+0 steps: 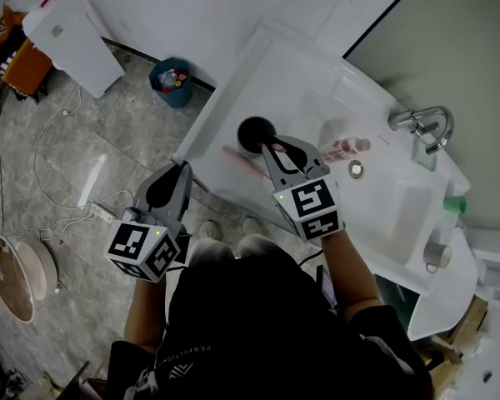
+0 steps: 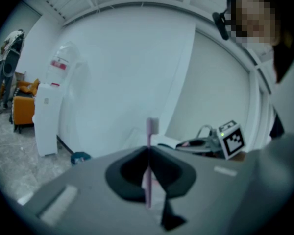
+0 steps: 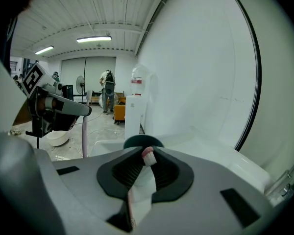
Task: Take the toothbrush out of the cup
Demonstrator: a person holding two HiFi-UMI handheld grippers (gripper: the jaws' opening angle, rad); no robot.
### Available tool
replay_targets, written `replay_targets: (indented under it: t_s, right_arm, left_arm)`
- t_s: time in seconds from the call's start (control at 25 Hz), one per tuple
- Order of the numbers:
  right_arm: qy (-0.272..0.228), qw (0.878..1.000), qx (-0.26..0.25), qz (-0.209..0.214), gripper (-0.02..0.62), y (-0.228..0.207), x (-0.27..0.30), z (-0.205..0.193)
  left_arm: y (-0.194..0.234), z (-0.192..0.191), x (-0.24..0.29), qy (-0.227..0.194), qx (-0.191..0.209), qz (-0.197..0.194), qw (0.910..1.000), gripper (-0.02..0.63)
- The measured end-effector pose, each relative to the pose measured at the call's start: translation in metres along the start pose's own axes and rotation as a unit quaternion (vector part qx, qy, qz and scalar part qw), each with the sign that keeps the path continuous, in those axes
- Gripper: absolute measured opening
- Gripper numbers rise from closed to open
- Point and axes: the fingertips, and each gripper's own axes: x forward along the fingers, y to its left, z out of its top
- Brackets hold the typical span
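Toothbrush, pink, stands upright and clear of the dark cup. Its handle is pinched in the almost fully closed left gripper, at 8 o'clock from the cup in the head view. The right gripper, at the cup's 5 o'clock, has its jaws narrowed onto the head of a second toothbrush.

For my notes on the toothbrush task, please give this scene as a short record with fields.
place: sink counter
cup: dark, standing on the counter
toothbrush: pink, outside the cup, upright
left hand-held gripper: shut on the toothbrush
right hand-held gripper: shut on a white tube with a pink cap, in front of the cup
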Motion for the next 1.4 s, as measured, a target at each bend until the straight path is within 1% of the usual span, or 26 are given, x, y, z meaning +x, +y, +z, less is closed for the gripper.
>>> replay_targets:
  t_s: [0.32,0.68,1.08,1.4]
  right_arm:
    - [-0.026,1.000,-0.004,-0.015,0.043,-0.002,-0.010,0.015]
    - [-0.084,0.996,0.008,-0.037,0.043,-0.007,-0.036,0.047]
    - [-0.159,0.984,0.043,-0.064,0.041,-0.013,-0.083,0.082]
    - [-0.186,0.975,0.054,-0.112,0.041,-0.028,-0.117,0.083]
  left_arm:
    - [-0.003,0.013,0.002,-0.019,0.006,-0.010,0.9997,0.018]
    - [-0.010,0.030,0.004,-0.038,0.017,-0.027,0.9988,0.018]
    - [-0.018,0.051,0.007,-0.055,0.035,-0.055,0.9964,0.018]
    - [-0.028,0.055,0.012,-0.055,0.047,-0.077,0.9945,0.018]
